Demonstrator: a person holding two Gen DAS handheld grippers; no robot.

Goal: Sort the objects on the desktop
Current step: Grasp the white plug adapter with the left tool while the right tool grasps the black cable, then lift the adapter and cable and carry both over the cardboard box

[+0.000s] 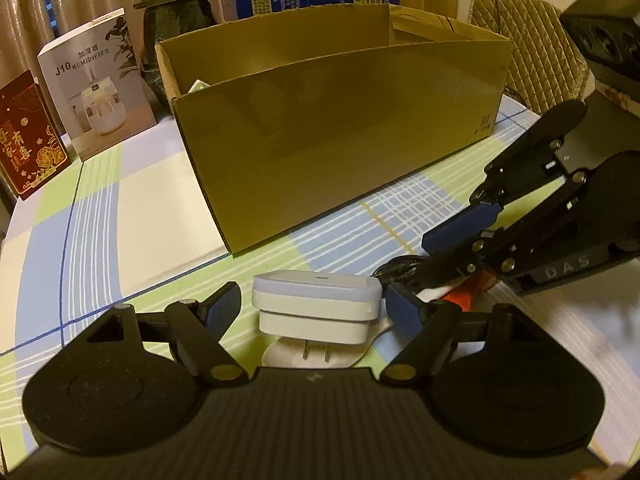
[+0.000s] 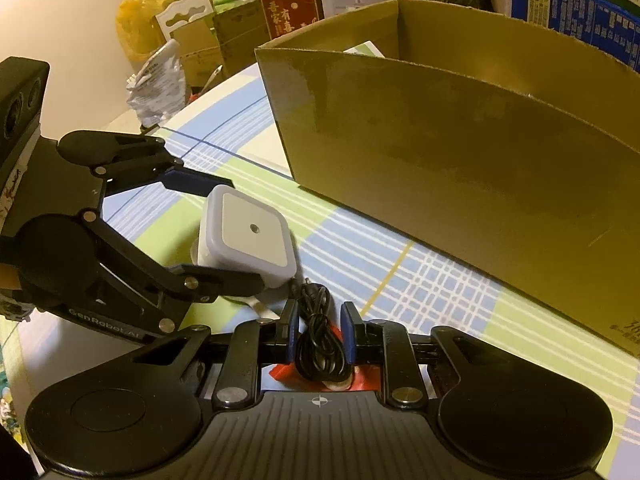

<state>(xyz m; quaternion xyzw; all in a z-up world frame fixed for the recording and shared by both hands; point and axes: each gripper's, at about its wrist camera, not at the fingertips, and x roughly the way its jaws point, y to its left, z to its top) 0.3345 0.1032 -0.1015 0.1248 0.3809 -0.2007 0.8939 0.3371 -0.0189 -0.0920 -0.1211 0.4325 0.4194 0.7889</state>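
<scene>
Night-light plug (image 1: 316,304), prongs toward left gripper (image 1: 316,312)

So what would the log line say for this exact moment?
left gripper: open around white plug-in night light | right gripper: shut on black cable bundle | cardboard box: behind, open-topped

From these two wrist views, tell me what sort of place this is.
Most likely a home dining or living room: a table under a checked tablecloth, a quilted chair behind it, curtains at the back, plus household clutter such as a humidifier box and a cardboard box.
</scene>
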